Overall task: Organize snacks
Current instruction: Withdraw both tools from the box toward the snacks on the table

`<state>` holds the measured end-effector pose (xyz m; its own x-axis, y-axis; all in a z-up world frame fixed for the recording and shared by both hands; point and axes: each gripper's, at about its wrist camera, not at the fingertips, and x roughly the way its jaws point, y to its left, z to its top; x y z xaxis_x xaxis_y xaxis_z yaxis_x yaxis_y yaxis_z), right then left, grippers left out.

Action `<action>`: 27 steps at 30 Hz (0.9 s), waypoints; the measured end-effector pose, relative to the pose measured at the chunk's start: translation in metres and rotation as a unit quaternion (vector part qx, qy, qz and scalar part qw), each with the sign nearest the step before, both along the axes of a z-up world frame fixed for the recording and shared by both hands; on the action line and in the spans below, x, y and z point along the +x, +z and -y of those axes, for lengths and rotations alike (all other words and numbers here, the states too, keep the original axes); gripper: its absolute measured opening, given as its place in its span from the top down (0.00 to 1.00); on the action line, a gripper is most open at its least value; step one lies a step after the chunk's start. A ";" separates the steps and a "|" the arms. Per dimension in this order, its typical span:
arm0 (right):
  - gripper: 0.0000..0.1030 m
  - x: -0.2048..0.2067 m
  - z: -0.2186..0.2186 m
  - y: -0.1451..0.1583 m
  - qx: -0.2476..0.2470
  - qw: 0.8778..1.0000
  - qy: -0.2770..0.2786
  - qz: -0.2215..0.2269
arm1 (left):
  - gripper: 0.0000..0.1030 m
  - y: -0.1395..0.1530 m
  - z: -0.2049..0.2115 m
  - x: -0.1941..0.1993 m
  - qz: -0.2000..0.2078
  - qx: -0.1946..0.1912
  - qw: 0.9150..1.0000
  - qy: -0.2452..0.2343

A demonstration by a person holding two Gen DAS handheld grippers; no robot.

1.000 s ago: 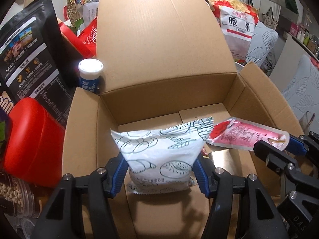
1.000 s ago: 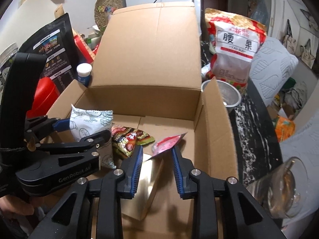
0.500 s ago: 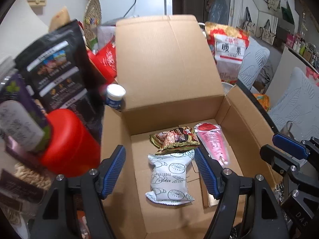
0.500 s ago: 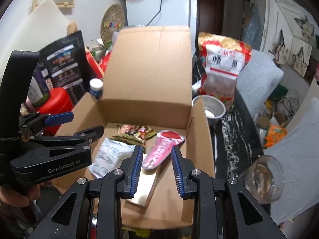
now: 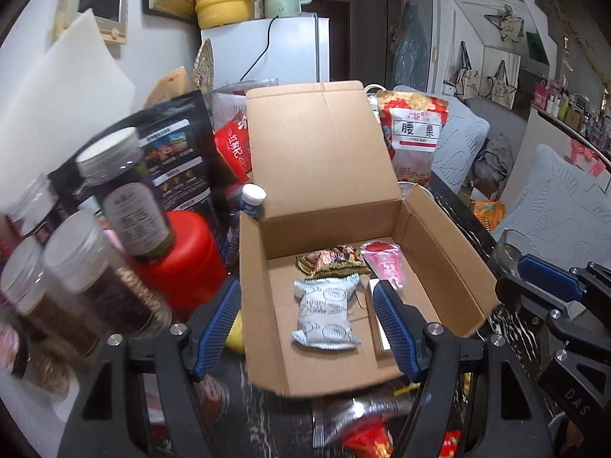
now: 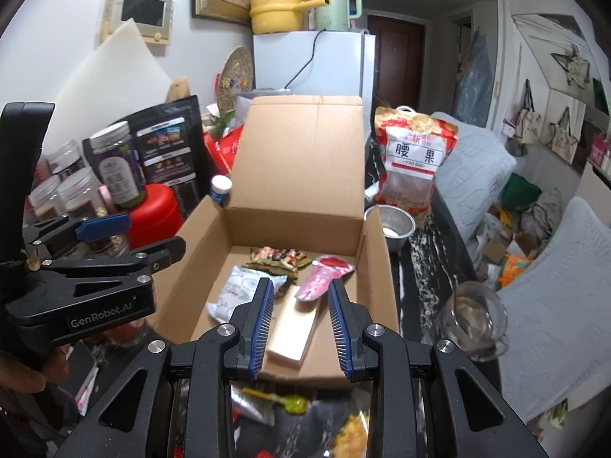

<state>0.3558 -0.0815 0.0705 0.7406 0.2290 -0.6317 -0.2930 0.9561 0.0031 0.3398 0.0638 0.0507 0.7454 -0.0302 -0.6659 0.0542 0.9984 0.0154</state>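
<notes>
Cardboard box (image 5: 439, 244), lid flap upright at 12 o'clock, standing open on a dark marbled tabletop (image 6: 427, 263); contents, four items, all lying flat on the box floor.

White snack pouch (image 5: 326, 315) with line-drawn print, at the centre, just ahead of my left gripper (image 5: 309, 328); brown-and-green snack packet (image 5: 330, 261) touching it at 12 o'clock; pink-and-red sachet (image 5: 382, 263) at 1 o'clock, beside the packet; flat pale slab-shaped pack (image 6: 292, 322) under the sachet's near end.

My left gripper: jaws wide, nothing between the blue pads, held above the box's near left corner; my right gripper (image 6: 301, 328): jaws narrow but parted, empty, poised over the near edge of the box with the pale pack in the gap behind.

Outside the box: red canister (image 5: 183, 255) at 9 o'clock, a dark-labelled jar (image 5: 126, 198) upon it; clear-lidded jars (image 5: 91, 278) at 8 o'clock; black pouch (image 5: 179, 152) at 10 o'clock; small white-capped tube (image 5: 252, 200) against the left wall; cashew bag (image 5: 414, 137) at 1 o'clock; metal bowl (image 6: 395, 227) and glass cup (image 6: 471, 320) to the right; loose wrappers (image 5: 355, 425) at 6 o'clock, blurred.
</notes>
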 end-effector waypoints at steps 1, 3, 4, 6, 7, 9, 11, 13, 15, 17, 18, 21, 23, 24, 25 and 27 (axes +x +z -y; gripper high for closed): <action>0.71 -0.007 0.001 0.002 0.001 1.000 0.000 0.003 | 0.31 0.002 0.000 -0.008 0.002 0.000 1.000 -0.001; 0.71 -0.019 0.002 0.005 0.003 1.000 -0.002 0.007 | 0.31 0.006 -0.001 -0.021 0.007 -0.001 1.000 -0.003; 0.71 -0.026 0.003 0.006 0.005 1.000 -0.003 0.009 | 0.31 0.007 -0.001 -0.028 0.008 -0.001 1.000 -0.005; 0.71 -0.037 0.003 0.007 0.007 1.000 -0.005 0.012 | 0.31 0.009 -0.002 -0.040 0.010 -0.003 1.000 -0.007; 0.71 -0.045 0.003 0.008 0.008 1.000 -0.005 0.014 | 0.31 0.010 -0.002 -0.047 0.011 -0.004 1.000 -0.010; 0.71 -0.057 0.004 0.008 0.008 1.000 -0.006 0.015 | 0.31 0.010 -0.003 -0.061 0.013 -0.003 1.000 -0.013; 0.71 -0.069 0.004 0.008 0.010 1.000 -0.008 0.017 | 0.31 0.011 -0.003 -0.072 0.015 -0.002 1.000 -0.014; 0.71 -0.080 0.004 0.008 0.012 1.000 -0.009 0.019 | 0.31 0.010 -0.004 -0.085 0.015 -0.004 1.000 -0.018; 0.71 -0.091 0.003 0.007 0.015 1.000 -0.010 0.021 | 0.31 0.009 -0.005 -0.097 0.015 -0.002 1.000 -0.020; 0.71 -0.101 0.002 0.005 0.018 1.000 -0.009 0.021 | 0.31 0.007 -0.005 -0.107 0.015 -0.001 1.000 -0.022; 0.71 -0.106 0.002 0.004 0.021 1.000 -0.009 0.019 | 0.31 0.005 -0.005 -0.114 0.014 0.000 1.000 -0.025; 0.71 -0.122 0.001 -0.001 0.025 0.999 -0.009 0.019 | 0.31 0.001 -0.006 -0.130 0.011 -0.002 0.999 -0.030; 0.71 -0.132 0.001 -0.005 0.027 0.999 -0.011 0.017 | 0.31 -0.003 -0.005 -0.138 0.007 -0.001 0.999 -0.033; 0.71 -0.137 0.001 -0.008 0.029 0.999 -0.012 0.015 | 0.31 -0.005 -0.006 -0.143 0.004 -0.003 0.999 -0.035; 0.71 -0.141 0.001 -0.012 0.031 0.999 -0.014 0.013 | 0.31 -0.006 -0.006 -0.147 0.003 -0.005 0.999 -0.036; 0.71 -0.150 0.002 -0.019 0.036 0.999 -0.017 0.006 | 0.31 -0.011 -0.006 -0.157 -0.001 -0.009 0.999 -0.042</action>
